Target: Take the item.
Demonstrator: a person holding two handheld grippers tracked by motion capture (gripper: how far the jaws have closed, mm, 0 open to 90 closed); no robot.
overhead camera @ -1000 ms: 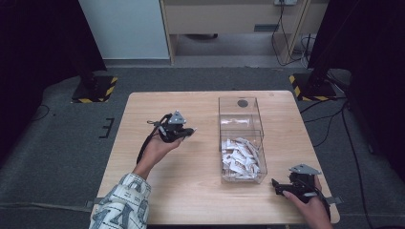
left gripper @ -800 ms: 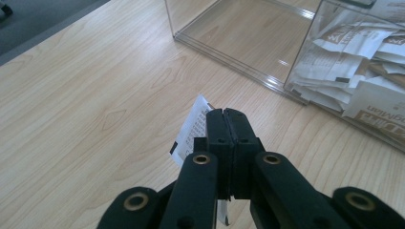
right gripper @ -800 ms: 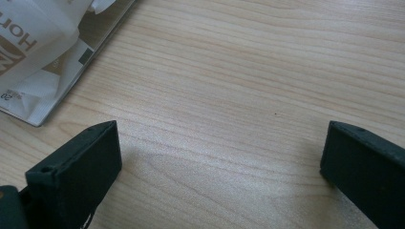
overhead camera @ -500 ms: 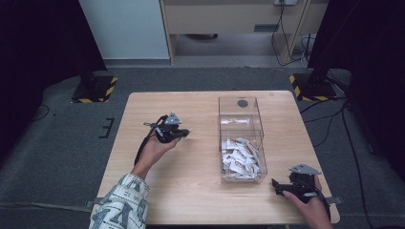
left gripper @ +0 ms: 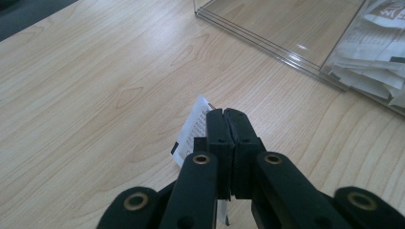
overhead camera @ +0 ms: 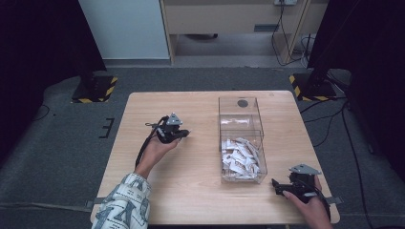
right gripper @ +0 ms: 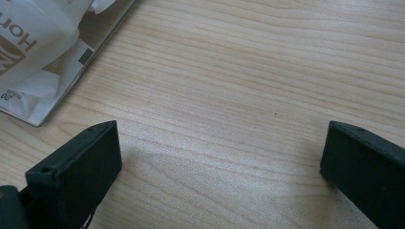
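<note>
From the high view, the pale wooden table (overhead camera: pixel 191 191) stands on grey carpet, with black stands on yellow-and-black striped bases at either side and a light cabinet behind. A clear plastic box (overhead camera: pixel 241 138) sits right of the table's middle; its far compartment is bare, its near one heaped with white paper packets (overhead camera: pixel 241 156). My left gripper (overhead camera: pixel 184 134) hangs over the table's left half, well apart from the box, and my right gripper (overhead camera: pixel 276 183) lies low at the near right corner, just past the box's near end.

In the left gripper view, my matte black jaws are pressed together on a small white packet (left gripper: pixel 193 129), flat and thin, with black print along one edge; it sticks out to the left of the jaws, above smooth, light-grained wood. The box's transparent wall (left gripper: pixel 267 40) runs across the top right, crumpled packets behind it.

In the right gripper view, my blocky black jaws stand spread wide with bare wood grain between them. The box's corner (right gripper: pixel 38 119), with printed white packets inside, lies at the upper left.
</note>
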